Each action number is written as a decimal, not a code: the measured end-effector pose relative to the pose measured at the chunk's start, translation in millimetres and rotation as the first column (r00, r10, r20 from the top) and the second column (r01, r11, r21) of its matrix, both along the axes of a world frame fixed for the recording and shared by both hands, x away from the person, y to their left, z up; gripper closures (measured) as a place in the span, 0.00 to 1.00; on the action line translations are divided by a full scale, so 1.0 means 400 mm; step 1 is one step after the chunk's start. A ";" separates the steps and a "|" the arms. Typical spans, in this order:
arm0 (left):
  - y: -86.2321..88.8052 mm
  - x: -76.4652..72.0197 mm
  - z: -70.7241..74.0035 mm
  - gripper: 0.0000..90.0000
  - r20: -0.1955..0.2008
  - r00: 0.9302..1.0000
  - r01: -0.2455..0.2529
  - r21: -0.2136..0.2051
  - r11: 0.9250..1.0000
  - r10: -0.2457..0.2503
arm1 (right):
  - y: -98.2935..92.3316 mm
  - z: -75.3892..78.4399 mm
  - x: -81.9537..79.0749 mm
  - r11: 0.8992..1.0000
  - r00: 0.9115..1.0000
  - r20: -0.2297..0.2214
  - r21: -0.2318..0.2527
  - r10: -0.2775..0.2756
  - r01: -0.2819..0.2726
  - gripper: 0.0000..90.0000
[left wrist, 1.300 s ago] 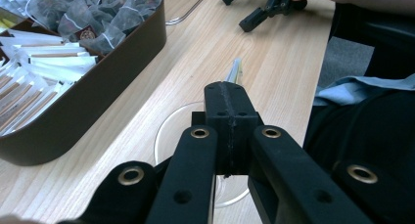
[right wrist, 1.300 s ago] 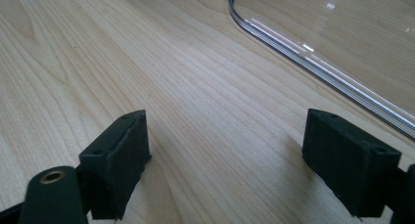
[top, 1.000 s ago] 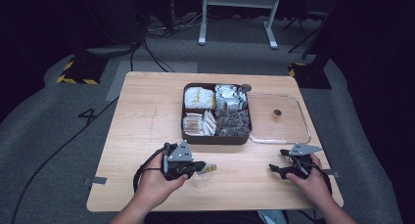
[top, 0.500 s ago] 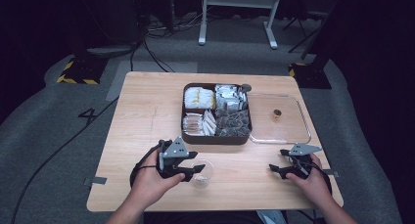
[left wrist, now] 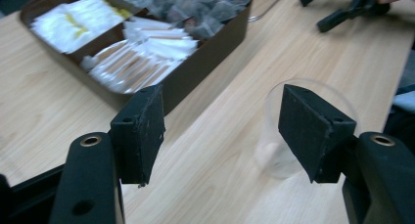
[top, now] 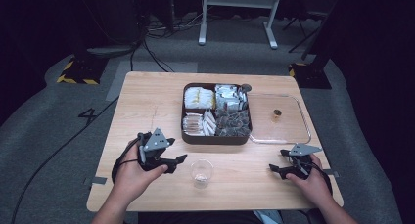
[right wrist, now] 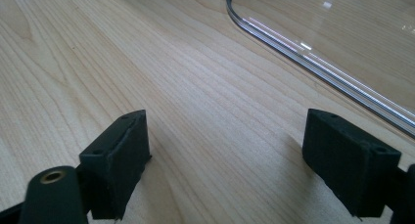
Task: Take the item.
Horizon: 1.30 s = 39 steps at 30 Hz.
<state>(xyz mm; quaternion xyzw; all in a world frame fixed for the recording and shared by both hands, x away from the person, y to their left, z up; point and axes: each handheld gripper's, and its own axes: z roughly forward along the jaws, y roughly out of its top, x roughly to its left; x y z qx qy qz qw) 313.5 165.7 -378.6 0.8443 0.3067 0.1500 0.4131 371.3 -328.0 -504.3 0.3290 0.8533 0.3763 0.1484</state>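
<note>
My left hand-held gripper [top: 178, 161] is spread wide, empty, with the clear cup [top: 202, 172] just beside it on the surface [top: 147, 101]. My right hand-held gripper [top: 275, 169] is spread too.

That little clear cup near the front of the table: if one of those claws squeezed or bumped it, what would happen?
The cup looks like thin clear plastic, so a hard squeeze would probably dent it. It seems nearly empty, with just a little something at the bottom, so it is likely very light and apt to slide or tip if the left gripper nudged it. Its smooth wall may be slippery.
</note>
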 end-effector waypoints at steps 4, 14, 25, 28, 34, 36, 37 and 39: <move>0.039 -0.001 -0.010 0.37 -0.003 1.000 -0.029 0.013 1.000 0.029 | 0.000 0.000 0.000 1.000 1.000 0.000 0.000 0.000 0.000 0.20; 0.121 0.003 -0.041 0.34 -0.006 0.997 -0.071 0.035 0.997 0.071 | 0.000 0.000 0.000 1.000 1.000 0.000 0.000 -0.002 0.002 0.20; 0.191 0.015 -0.111 0.33 -0.065 0.984 -0.160 0.119 0.980 0.168 | 0.000 0.000 0.000 1.000 1.000 0.000 0.001 -0.002 0.002 0.20; 0.207 0.023 -0.130 0.33 -0.069 0.980 -0.180 0.122 0.976 0.189 | 0.000 0.000 0.000 1.000 1.000 0.000 0.000 -0.002 0.002 0.20; 0.237 0.032 -0.173 0.33 -0.109 0.966 -0.217 0.143 0.966 0.233 | 0.000 0.000 0.000 1.000 1.000 0.000 0.001 -0.001 0.001 0.20; 0.243 0.030 -0.186 0.33 -0.124 0.961 -0.227 0.150 0.962 0.246 | 0.000 0.000 0.000 1.000 1.000 0.000 0.001 -0.001 0.001 0.20; 0.246 0.028 -0.197 0.33 -0.137 0.957 -0.236 0.149 0.960 0.257 | 0.000 0.000 0.000 1.000 1.000 0.000 0.001 -0.001 0.001 0.20; 0.252 0.026 -0.209 0.33 -0.145 0.954 -0.238 0.166 0.957 0.263 | 0.000 0.000 0.000 1.000 1.000 0.000 0.001 -0.002 0.002 0.20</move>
